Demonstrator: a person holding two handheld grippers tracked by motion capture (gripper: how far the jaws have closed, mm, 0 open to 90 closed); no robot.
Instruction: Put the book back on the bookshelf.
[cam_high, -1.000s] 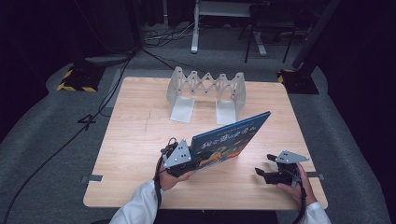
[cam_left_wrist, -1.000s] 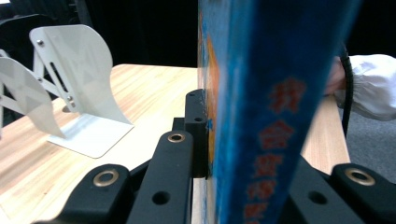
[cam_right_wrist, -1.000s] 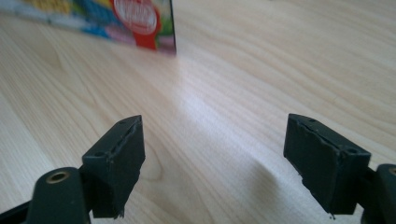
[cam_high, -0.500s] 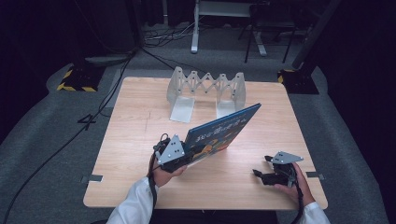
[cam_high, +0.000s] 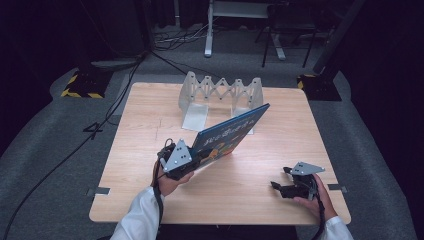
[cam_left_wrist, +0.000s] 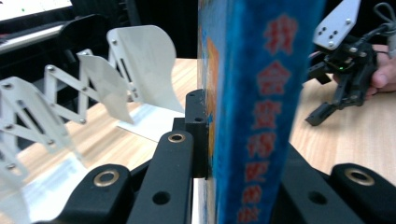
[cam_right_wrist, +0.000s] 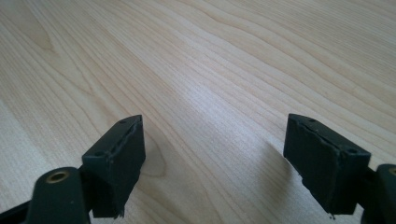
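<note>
L gripper (cam_high: 192, 159) has its jaws clamped on the lower-L corner of the blue book (cam_high: 230, 132); in the L gripper view the jaws pinch the book (cam_left_wrist: 252, 112) across its thickness, spine edge facing the camera, red characters running up it. Book is clear of the bench (cam_high: 150, 145), held tilted: long axis runs from the gripper at lower L up and away to the free corner at upper R, which in the high view overlaps the nearer R end of the rack. The white expanding book rack (cam_high: 220, 95) stands at the far side of the bench, upright dividers w/ scissor links between; in the L gripper view the rack (cam_left_wrist: 93, 79) lies ahead and to the L of the book. Key relation: rack slots sit beyond the book's free end, so the judged next move is fwd along the book's own long axis, w/ the cover brought parallel to the dividers. L hand is the nearer one and the only one loaded. R gripper (cam_high: 285, 186) sits near the front R of the bench, well apart from book and rack, jaws wide open w/ nothing between them; R gripper view shows bare wood (cam_right_wrist: 210, 70) between both jaws. Risk, as a judgement: corner grip gives a long lever, book may droop or twist on entry
</note>
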